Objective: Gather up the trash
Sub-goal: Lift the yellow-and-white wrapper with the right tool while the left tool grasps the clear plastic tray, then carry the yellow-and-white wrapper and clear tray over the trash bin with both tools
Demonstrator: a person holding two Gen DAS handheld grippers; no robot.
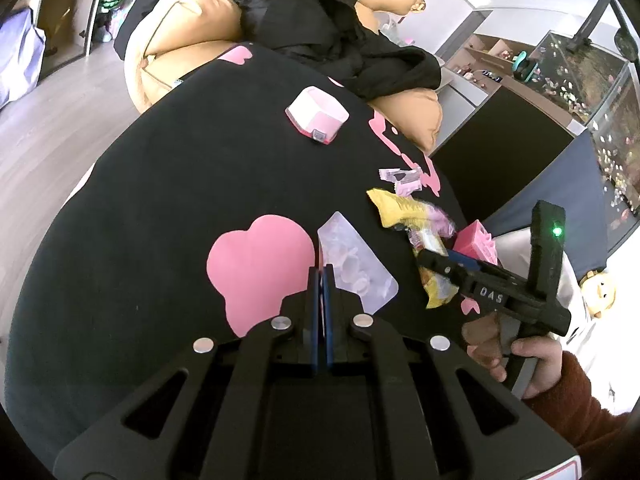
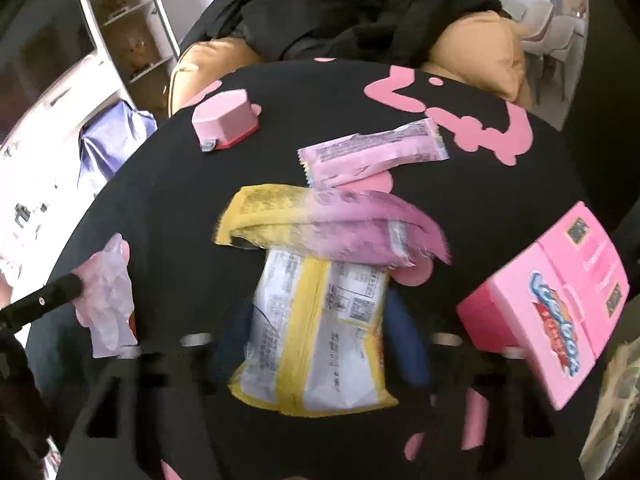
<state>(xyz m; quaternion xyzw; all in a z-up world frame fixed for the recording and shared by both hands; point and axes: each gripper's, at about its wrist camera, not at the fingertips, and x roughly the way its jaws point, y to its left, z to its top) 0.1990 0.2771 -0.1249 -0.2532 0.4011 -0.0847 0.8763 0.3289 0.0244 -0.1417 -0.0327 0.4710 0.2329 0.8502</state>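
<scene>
Only right wrist view shows yellow wrapper's [image 2: 316, 320] printed back, pink box [image 2: 560, 320] label

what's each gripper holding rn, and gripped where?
Right gripper is shut on the yellow and white wrapper, pinching its near end. Left gripper is shut on nothing; the clear plastic bag lies beside its tips.

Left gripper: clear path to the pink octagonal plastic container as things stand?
Probably yes. The left gripper is shut, pinching the clear plastic bag, so it would have to let go first. Beyond that, only bare black cloth lies between it and the pink octagonal plastic container.
</scene>
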